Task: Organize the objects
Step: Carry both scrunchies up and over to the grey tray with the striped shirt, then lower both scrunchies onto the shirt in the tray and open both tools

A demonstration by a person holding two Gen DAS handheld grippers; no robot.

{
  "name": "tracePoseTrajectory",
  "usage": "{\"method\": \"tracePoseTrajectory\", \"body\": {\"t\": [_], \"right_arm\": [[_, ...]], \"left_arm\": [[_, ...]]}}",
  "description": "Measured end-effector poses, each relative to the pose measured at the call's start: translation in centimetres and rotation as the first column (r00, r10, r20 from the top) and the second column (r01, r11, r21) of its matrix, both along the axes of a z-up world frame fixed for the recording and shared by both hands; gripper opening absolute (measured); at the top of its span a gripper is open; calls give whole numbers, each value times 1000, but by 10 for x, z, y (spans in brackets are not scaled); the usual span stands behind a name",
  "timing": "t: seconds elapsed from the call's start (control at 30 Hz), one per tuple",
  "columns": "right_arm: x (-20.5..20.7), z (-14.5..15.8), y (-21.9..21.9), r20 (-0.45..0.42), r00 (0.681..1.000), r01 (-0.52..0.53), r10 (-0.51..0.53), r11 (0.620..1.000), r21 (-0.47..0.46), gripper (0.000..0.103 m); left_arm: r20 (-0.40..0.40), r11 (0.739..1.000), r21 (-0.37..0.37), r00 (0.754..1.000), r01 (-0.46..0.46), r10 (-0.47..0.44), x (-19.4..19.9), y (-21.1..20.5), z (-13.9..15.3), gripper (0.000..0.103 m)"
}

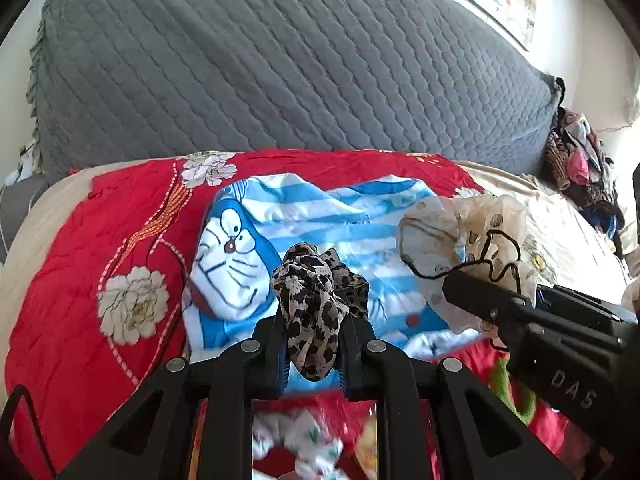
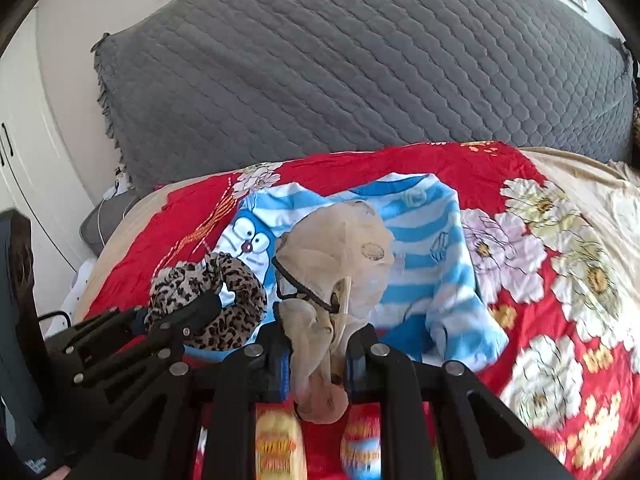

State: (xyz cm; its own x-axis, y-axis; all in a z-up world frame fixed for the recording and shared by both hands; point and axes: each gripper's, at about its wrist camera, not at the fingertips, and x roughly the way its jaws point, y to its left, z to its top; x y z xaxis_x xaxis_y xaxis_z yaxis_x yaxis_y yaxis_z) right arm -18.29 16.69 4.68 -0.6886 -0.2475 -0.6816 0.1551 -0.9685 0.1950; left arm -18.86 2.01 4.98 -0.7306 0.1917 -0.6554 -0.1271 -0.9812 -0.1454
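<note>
1. A grey quilted headboard (image 1: pixel 280 64) rises behind the bed.
2. A red floral quilt (image 1: pixel 80 248) covers the bed.
3. A blue-and-white striped cartoon-cat shirt (image 2: pixel 424 240) lies crumpled on the quilt, below both tools.
4. The cream scarf (image 2: pixel 340 248), sheer, dotted with small motifs and edged in black cord, hangs bunched above the shirt, pinched in the right hand-held gripper (image 2: pixel 318 354).
5. The leopard scarf (image 1: pixel 316 300), thin, tan with black spots, hangs bunched over the shirt, pinched in the left hand-held gripper (image 1: pixel 314 356).
</note>
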Motion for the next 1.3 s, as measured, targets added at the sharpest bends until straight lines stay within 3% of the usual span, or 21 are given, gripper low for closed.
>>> {"method": "tracePoseTrajectory", "body": {"t": [0.2,0.47,0.97,1.0,1.13,1.3], "right_arm": [[-38,-15,3,39,999,6,-6,1000,1,20],[-72,-41,1,95,995,-7,4,1000,25,20],[-88,-82,0,190,982,-6,0,999,31,27],[-88,-82,0,187,982,-7,1,999,33,27],[-88,-81,0,189,982,-1,-6,999,39,33],[-86,-74,3,178,984,6,-14,999,44,45]], "left_arm": [[30,1000,-24,1000,-4,5,-37,2,-18,19],[76,1000,0,997,-17,17,-73,2,-36,19],[133,999,3,990,-36,35,-85,3,-69,26],[138,999,6,990,-37,36,-85,3,-70,27],[137,998,6,989,-55,53,-83,0,-69,55],[128,998,14,990,-67,65,-80,-6,-63,63]]}}
